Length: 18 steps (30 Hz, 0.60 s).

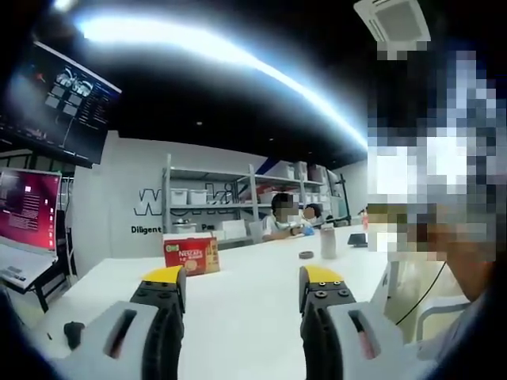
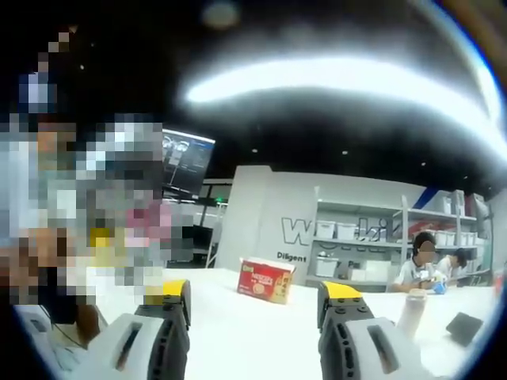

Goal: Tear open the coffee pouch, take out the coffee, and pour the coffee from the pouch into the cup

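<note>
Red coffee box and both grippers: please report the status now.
Left gripper open, empty. Right gripper open, empty. Red coffee box upright on white table, untouched, beyond both grippers. Nothing between.

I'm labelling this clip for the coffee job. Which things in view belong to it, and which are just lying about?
Job:
red coffee box
left gripper, open
right gripper, open

Lying about:
white bottle
dark flat item
small round item
shelves
monitor
</note>
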### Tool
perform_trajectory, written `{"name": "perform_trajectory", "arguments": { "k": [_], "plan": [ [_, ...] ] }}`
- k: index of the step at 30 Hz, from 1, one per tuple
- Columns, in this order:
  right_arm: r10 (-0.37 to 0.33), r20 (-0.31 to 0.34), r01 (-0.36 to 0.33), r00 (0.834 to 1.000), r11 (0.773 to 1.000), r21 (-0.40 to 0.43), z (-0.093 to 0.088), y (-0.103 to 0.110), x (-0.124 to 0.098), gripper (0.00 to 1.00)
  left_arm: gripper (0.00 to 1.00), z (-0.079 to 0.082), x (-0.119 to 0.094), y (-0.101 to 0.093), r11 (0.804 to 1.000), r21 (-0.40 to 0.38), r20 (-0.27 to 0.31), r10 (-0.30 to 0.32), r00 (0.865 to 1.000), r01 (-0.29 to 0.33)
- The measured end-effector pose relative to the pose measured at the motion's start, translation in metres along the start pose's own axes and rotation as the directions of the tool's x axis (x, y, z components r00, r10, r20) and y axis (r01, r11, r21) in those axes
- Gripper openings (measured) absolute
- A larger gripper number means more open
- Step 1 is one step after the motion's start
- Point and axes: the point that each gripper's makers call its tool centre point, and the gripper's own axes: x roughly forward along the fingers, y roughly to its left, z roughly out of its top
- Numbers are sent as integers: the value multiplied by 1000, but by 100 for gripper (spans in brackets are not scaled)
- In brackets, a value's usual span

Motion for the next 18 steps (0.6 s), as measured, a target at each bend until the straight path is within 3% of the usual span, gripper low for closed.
{"name": "perform_trajectory", "arguments": {
  "k": [9, 18],
  "plan": [
    [9, -20, -9, 1000, 1000, -6, -7, 3, 5, 64, 60, 1, 0, 2, 1000, 9, 9, 6, 1000, -6],
    [27, 1, -27, 1000, 999, -29, -7, 4, 7, 62, 60, -10, 10, -4, 1000, 5, -14, -13, 1000, 13]
  ]
}}
